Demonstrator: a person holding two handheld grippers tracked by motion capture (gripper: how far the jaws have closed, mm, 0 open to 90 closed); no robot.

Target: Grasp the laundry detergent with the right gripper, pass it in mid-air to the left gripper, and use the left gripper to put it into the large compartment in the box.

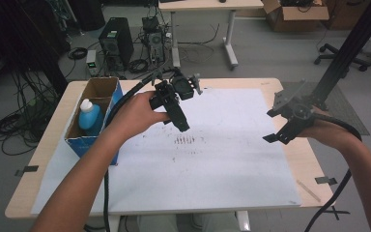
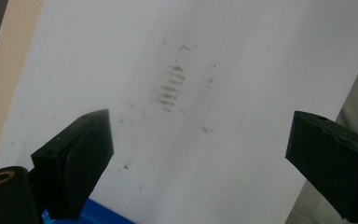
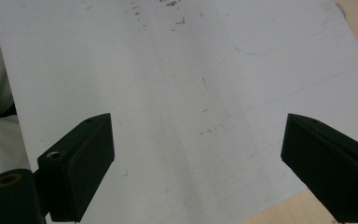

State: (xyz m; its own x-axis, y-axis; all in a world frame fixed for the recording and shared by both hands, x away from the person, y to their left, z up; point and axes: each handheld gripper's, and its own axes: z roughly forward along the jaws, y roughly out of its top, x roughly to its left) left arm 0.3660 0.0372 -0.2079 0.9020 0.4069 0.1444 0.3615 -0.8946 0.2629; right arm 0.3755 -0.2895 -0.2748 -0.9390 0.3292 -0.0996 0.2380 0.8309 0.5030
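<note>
Now you hold left gripper (image 1: pixel 182 123) and right gripper (image 1: pixel 269 137) wide open, both empty. Bottle (image 1: pixel 89 115) stands upright inside cardboard box (image 1: pixel 92 126); plastic, light, slippery, so take it around body under cap.

Light wood table (image 1: pixel 290 84) with rounded corners, mostly covered by a big white sheet (image 1: pixel 222 164) that's got brownish smudges (image 1: pixel 184 140) mid-way. Open cardboard box (image 1: pixel 84 140) sits at the left edge, blue bottle (image 1: pixel 89 116) inside. Thin stick (image 1: pixel 308 190) lies near the right corner.
</note>
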